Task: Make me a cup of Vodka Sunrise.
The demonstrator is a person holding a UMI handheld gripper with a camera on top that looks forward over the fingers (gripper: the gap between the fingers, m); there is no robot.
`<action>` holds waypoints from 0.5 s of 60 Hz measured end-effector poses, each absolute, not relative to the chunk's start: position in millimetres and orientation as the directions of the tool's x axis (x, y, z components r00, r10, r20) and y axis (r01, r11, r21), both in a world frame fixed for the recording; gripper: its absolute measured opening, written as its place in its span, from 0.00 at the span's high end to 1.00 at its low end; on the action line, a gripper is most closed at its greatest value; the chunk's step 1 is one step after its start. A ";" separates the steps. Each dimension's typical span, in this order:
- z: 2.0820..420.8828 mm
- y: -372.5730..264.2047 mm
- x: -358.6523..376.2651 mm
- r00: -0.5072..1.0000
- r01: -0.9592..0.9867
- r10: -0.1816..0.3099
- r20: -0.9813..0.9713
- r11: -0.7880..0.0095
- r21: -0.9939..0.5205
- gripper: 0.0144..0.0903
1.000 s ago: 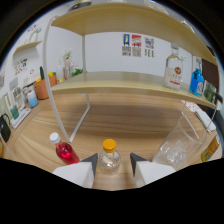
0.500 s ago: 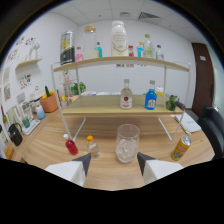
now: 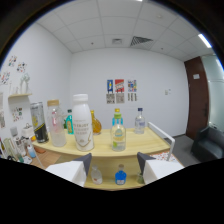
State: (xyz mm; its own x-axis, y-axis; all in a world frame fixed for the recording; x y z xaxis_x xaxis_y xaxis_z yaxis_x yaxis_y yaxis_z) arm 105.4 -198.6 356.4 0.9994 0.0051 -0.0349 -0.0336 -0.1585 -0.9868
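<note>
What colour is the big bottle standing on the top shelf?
White, with a white cap: the big bottle shows best in the gripper view, beyond the open tongs.

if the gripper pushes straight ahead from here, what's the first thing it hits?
Probably the blue-labelled bottle on the lower shelf, seen between the open gripper fingers. Depth is unclear; the top shelf's edge might come first.
</note>
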 end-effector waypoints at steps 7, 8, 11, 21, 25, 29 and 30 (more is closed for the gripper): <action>382.2 -155.6 114.7 1.000 -0.021 0.003 -0.021 -0.135 -0.991 0.07; 383.0 -150.3 115.0 1.000 -0.019 0.004 -0.020 -0.139 -0.990 0.08; 382.8 -135.5 115.6 1.000 -0.020 0.008 -0.022 -0.153 -0.988 0.11; 364.6 -108.0 119.0 1.000 -0.025 0.007 -0.027 -0.230 -0.973 0.47; 362.7 -105.4 116.1 0.999 -0.029 0.019 -0.035 -0.235 -0.972 0.66; 363.6 -106.2 118.1 0.999 -0.026 0.014 -0.030 -0.231 -0.973 0.70; 363.5 -106.7 118.3 1.000 -0.024 0.013 -0.028 -0.231 -0.973 0.70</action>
State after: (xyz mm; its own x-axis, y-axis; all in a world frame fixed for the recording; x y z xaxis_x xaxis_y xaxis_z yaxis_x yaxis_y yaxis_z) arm 118.3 -106.7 363.5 0.9995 0.0135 -0.0281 -0.0242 -0.2305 -0.9728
